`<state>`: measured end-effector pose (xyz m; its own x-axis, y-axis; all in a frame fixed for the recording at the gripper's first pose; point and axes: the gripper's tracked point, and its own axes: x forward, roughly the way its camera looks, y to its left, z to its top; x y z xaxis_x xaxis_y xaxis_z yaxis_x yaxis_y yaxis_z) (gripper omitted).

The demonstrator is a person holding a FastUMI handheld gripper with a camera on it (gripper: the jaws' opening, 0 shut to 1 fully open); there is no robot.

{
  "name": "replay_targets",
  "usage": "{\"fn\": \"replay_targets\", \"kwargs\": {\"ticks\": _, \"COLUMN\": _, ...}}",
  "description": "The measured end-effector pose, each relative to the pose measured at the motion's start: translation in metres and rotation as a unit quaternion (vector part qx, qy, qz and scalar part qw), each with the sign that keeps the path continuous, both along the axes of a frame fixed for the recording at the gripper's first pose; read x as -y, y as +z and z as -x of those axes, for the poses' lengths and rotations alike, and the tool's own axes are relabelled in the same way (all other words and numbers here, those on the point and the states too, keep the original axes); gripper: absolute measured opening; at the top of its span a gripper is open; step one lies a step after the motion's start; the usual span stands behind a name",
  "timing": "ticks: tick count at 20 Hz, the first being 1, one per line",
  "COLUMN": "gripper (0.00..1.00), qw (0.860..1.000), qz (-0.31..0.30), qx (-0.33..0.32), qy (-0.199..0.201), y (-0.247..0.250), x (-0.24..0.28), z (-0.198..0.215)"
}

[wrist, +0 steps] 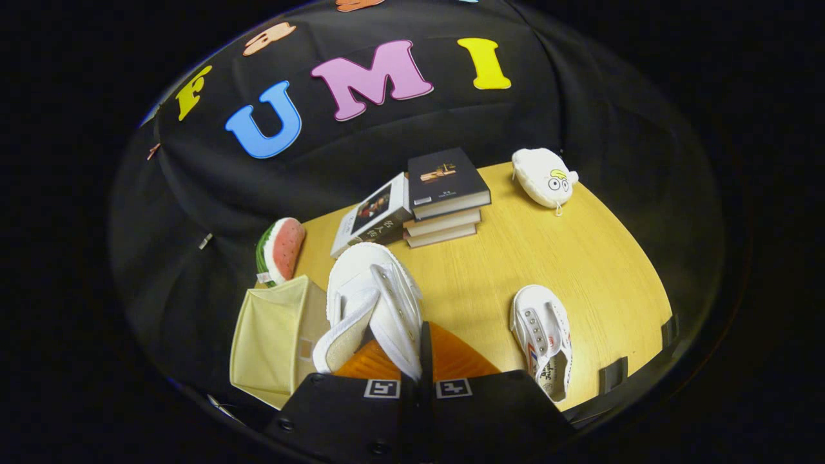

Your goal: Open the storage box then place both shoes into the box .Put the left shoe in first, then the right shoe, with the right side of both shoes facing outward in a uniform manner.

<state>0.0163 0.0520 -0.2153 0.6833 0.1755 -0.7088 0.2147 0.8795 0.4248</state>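
Observation:
My gripper (412, 361) is shut on a white canvas shoe (374, 296), pinching its side near the heel opening. The shoe hangs above the table with its toe pointing away from me. Just left of it stands the pale yellow fabric storage box (274, 338), with its top open. A second white shoe (543, 336) lies on the wooden table (580, 258) to the right of the fingers, laces up, with its toe pointing away from me too.
Beyond the held shoe is a stack of books (445, 196), with another book (374, 219) leaning on it. A watermelon-slice toy (281, 250) sits behind the box. A white plush pouch (544, 177) lies at the far right of the table.

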Motion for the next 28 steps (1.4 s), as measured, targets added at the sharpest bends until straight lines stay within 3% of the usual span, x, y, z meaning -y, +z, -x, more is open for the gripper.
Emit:
{"fn": "replay_targets", "kwargs": {"ticks": 6, "gripper": 0.05, "qw": 0.998, "qz": -0.046, "qx": 0.020, "qy": 0.027, "y": 0.061, "x": -0.068, "z": -0.032}}
{"fn": "replay_targets", "kwargs": {"ticks": 9, "gripper": 0.05, "qw": 0.996, "qz": -0.082, "qx": -0.008, "qy": 0.030, "y": 0.068, "x": -0.117, "z": -0.034}}
{"fn": "replay_targets", "kwargs": {"ticks": 17, "gripper": 0.05, "qw": 0.984, "qz": -0.088, "qx": -0.153, "qy": -0.023, "y": 0.008, "x": -0.219, "z": -0.022}}
{"fn": "replay_targets", "kwargs": {"ticks": 21, "gripper": 0.06, "qw": 0.982, "qz": -0.060, "qx": -0.173, "qy": -0.047, "y": -0.019, "x": -0.246, "z": -0.026}}
{"fn": "replay_targets", "kwargs": {"ticks": 28, "gripper": 0.06, "qw": 0.976, "qz": -0.079, "qx": -0.193, "qy": -0.067, "y": -0.021, "x": -0.275, "z": -0.026}}
